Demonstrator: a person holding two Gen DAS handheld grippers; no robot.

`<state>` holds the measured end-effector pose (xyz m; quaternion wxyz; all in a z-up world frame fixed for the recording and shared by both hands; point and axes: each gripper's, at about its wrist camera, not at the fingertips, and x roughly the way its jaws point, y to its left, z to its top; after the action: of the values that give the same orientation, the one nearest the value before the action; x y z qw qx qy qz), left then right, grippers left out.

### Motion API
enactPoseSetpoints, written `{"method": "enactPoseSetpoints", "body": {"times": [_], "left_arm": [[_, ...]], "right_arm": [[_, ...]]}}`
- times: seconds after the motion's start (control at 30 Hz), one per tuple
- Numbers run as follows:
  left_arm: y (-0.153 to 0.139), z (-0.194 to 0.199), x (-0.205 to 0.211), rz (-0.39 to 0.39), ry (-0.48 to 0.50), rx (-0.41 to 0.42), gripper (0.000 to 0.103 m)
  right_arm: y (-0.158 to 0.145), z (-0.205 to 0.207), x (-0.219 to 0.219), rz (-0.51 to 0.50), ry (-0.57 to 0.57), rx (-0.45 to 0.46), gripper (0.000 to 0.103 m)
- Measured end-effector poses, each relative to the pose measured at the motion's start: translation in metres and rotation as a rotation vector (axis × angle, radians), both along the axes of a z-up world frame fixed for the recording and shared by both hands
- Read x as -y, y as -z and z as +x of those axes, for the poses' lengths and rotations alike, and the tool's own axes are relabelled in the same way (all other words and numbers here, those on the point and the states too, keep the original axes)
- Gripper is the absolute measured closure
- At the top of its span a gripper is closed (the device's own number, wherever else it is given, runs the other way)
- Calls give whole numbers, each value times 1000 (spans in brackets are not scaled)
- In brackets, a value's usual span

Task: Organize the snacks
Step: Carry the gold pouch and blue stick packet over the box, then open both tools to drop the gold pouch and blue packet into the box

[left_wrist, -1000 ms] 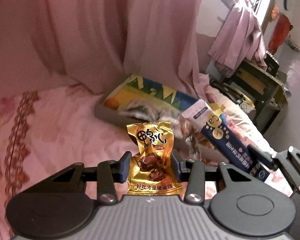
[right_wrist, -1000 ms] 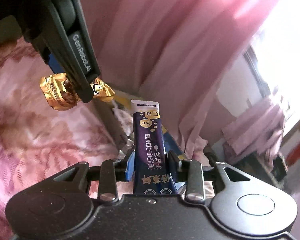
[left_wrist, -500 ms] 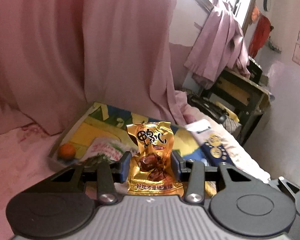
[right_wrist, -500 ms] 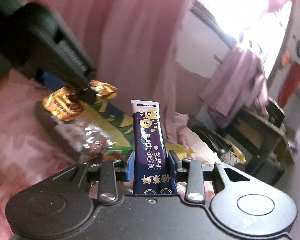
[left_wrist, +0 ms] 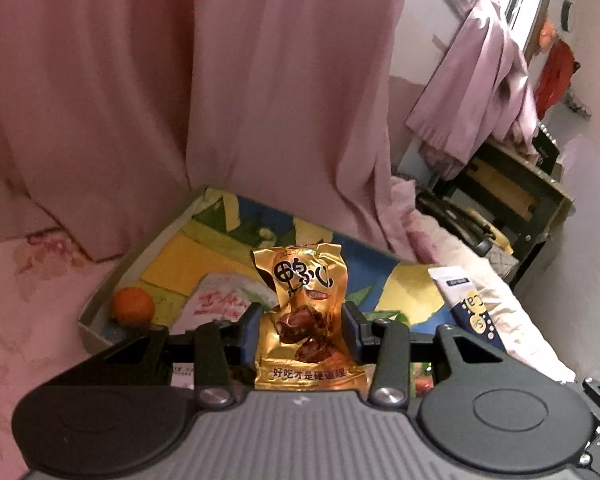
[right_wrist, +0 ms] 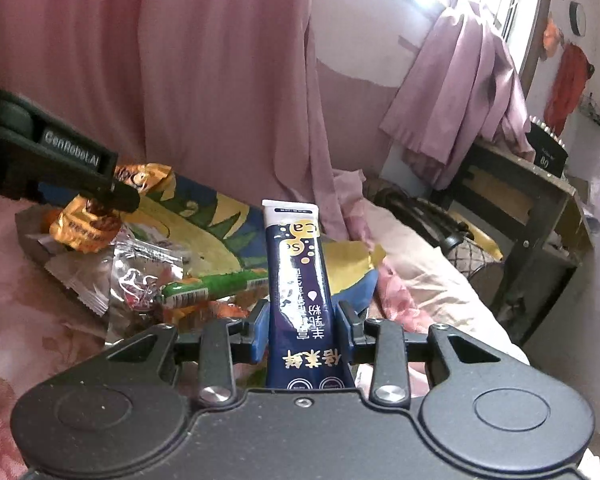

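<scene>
A: Left claw (left_wrist: 302, 318) status?
B: Clamped on gold snack packet (left_wrist: 306, 316), blue pads pressing both sides. Packet upright, black characters on top half, brown pieces printed below. Hanging over near edge of shallow cardboard tray (left_wrist: 100, 300).

A: Right claw (right_wrist: 302, 322)?
B: Closed tight on navy stick sachet (right_wrist: 300, 284), white sealed end up, "Ca" and "Se" in yellow dots. Sachet standing upright between pads, in front of tray's right end. Same sachet visible at right edge of left wrist view (left_wrist: 466, 304).

A: Tray contents?
B: Tray on pink floral bedspread (left_wrist: 28, 312), liner printed yellow, blue, green. Orange fruit (left_wrist: 133, 306) in near left corner. White wrapper with red print (left_wrist: 220, 300) just beside it, partly behind left claw. From right wrist: clear crinkled wrapper (right_wrist: 144, 268), green stick pack (right_wrist: 216, 284) lying flat against it, orange wrappers below, too hidden to name.

A: Claws relative to each other?
B: Left claw at upper left of right wrist view (right_wrist: 108, 196), gold packet in its tip (right_wrist: 88, 228), above tray's left end. Well apart from sachet.

A: Background?
B: Pink curtain (left_wrist: 220, 100) behind tray, lilac cloth (right_wrist: 460, 92) draped by window, dark desk (right_wrist: 540, 200) at right.
</scene>
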<state>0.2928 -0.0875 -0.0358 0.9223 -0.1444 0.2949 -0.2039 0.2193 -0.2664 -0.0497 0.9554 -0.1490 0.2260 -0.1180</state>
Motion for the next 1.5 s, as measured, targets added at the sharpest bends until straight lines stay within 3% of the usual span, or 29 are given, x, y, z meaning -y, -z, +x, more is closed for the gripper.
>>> {"method": "enactPoseSetpoints", "body": {"times": [0.1, 0.17, 0.9, 1.1, 1.37, 1.5], "left_arm": [[3, 1, 1, 3, 3, -1, 57], [2, 1, 1, 6, 7, 3, 67], [12, 6, 7, 30, 15, -51, 66], [8, 1, 7, 39, 12, -42, 53], [-5, -13, 7, 60, -11, 0, 25], [-10, -23, 8, 75, -23, 26, 16]], "right_arm": [[2, 3, 2, 7, 5, -5, 66], [4, 4, 3, 13, 8, -10, 66], [13, 14, 13, 63, 37, -43, 64], [9, 10, 16, 82, 51, -26, 51], [-6, -1, 24, 155, 68, 28, 32], [-14, -8, 27, 187, 72, 59, 26]]}}
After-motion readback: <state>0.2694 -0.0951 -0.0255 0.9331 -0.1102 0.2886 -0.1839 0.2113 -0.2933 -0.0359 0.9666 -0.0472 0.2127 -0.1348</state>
